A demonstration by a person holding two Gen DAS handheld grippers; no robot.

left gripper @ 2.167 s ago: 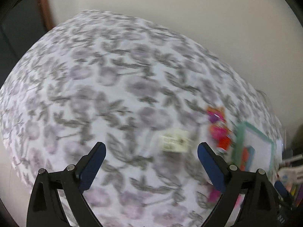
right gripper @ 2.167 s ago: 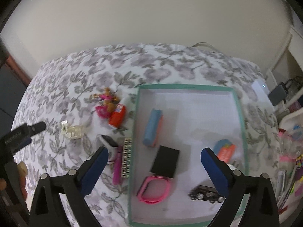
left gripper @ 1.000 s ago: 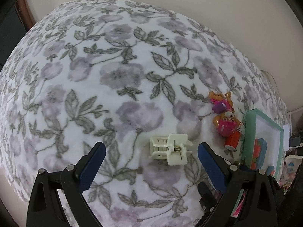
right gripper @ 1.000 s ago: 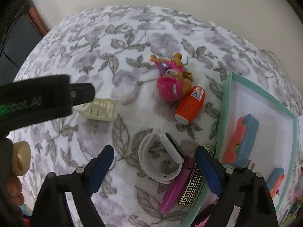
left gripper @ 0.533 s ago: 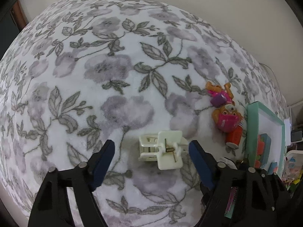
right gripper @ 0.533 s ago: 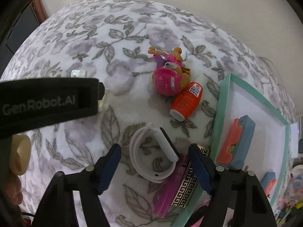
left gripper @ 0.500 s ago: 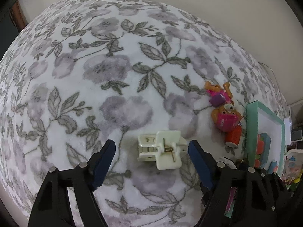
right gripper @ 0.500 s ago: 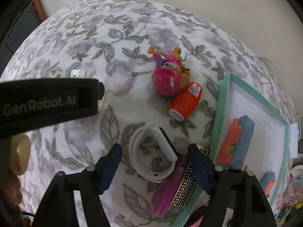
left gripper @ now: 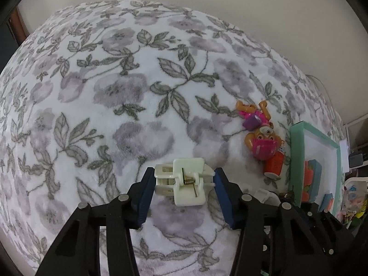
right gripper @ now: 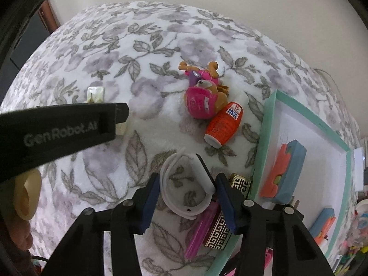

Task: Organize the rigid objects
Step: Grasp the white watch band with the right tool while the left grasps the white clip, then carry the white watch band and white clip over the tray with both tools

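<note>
As jaws close astride clip (left gripper: 184, 185), gripper (left gripper: 184, 174) seemingly downward.

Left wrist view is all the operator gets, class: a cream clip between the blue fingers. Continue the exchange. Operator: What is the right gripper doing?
Observer: The right gripper straddles a white wristband, and its jaws are closing around it.
Operator: Is anything crowding that band?
Observer: Yes. A pink strip and a gold-patterned piece lie right beside it, next to the tray and its green rim.
</note>
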